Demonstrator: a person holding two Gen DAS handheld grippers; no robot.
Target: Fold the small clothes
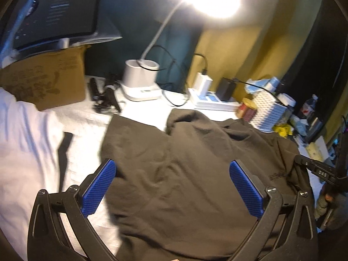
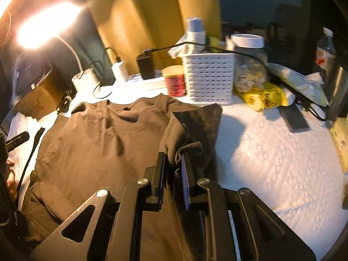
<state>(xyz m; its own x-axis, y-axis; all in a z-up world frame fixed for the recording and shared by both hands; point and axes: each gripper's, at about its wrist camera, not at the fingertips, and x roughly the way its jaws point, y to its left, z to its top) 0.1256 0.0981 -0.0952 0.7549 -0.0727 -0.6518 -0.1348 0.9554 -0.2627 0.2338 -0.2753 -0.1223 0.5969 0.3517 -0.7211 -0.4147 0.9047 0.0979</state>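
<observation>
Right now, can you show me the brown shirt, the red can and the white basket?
brown shirt (image 2: 97, 143): right wrist view, its flat middle.
red can (image 2: 175, 82): right wrist view, its side.
white basket (image 2: 209, 78): right wrist view, front wall.

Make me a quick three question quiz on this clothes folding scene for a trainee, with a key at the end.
1. True or false: the right claw is shut on a fold of the brown shirt.
2. How do the left claw's jaws stand? A) wide open over the shirt B) clamped on the shirt C) shut on a cable
3. Fill in: the red can stands beside the white ______.

Key: 1 true. 2 A. 3 basket.
</observation>
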